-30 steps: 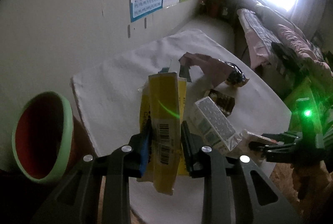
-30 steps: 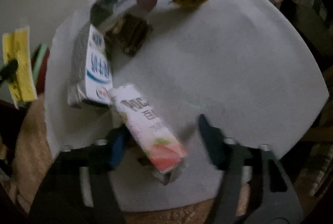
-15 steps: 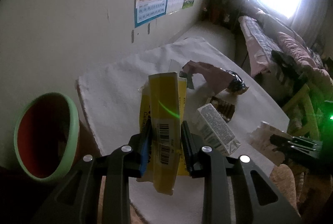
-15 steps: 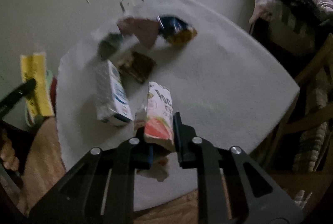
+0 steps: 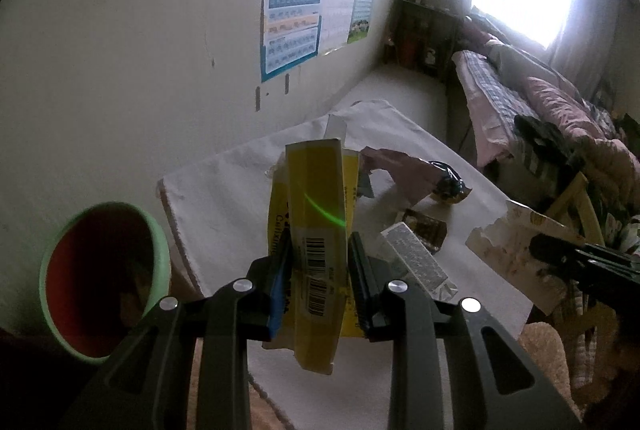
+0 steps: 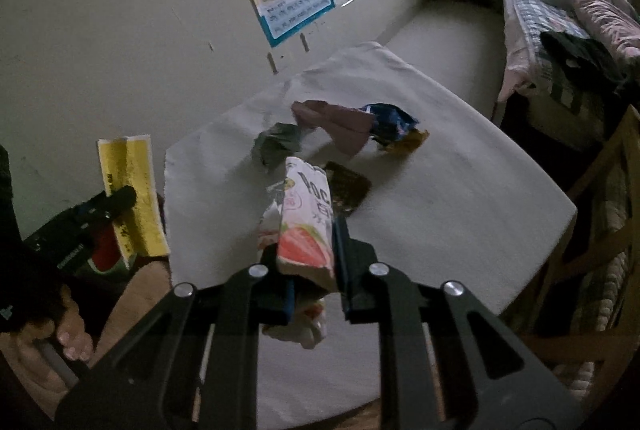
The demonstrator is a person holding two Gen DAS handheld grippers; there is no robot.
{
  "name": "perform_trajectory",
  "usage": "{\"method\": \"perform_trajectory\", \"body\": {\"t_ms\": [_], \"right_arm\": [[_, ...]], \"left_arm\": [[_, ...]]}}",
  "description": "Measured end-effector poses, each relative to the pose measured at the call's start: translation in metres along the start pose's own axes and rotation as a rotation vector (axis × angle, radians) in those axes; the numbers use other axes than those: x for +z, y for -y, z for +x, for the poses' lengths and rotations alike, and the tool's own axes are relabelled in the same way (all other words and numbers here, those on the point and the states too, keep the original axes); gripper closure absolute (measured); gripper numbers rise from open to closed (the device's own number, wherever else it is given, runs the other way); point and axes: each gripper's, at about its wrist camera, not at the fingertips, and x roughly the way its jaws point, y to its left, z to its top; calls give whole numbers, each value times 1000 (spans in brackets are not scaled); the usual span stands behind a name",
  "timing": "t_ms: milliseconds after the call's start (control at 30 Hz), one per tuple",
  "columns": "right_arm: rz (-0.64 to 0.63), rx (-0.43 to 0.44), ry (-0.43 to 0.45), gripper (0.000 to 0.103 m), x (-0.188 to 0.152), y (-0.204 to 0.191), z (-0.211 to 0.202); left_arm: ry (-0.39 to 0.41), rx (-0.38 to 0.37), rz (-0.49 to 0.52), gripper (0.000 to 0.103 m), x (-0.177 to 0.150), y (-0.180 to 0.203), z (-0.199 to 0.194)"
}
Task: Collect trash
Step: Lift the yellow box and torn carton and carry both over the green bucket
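My left gripper (image 5: 318, 282) is shut on a flattened yellow box (image 5: 318, 230) with a barcode, held above the near left corner of the white table (image 5: 224, 190). That box (image 6: 130, 198) also shows at the left of the right wrist view. My right gripper (image 6: 314, 254) is shut on a white snack box (image 6: 306, 226) with a strawberry print, lifted off the table (image 6: 460, 190). The same box (image 5: 516, 254) appears at the right of the left wrist view. A bin (image 5: 104, 282), green outside and red inside, stands left of the table.
On the table lie a white carton (image 5: 416, 262), a brown wrapper (image 6: 346, 188), a dark green wrapper (image 6: 278, 144), a purple wrapper (image 6: 340, 122) and a blue and orange bag (image 6: 394, 128). A bed (image 5: 540, 110) and a wooden chair (image 6: 600, 222) stand to the right.
My right gripper closed on the strawberry box and lifted it off the table. My left gripper rose a little with the yellow box.
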Motion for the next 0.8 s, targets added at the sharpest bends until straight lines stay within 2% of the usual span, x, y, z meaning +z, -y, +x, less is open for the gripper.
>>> {"method": "perform_trajectory", "body": {"t_ms": [267, 800], "right_arm": [[-51, 13, -10, 86, 3, -34, 3], [-177, 89, -55, 86, 6, -106, 17]], "left_arm": [[-16, -8, -35, 77, -4, -12, 5], [1, 17, -118, 77, -9, -48, 1]]}}
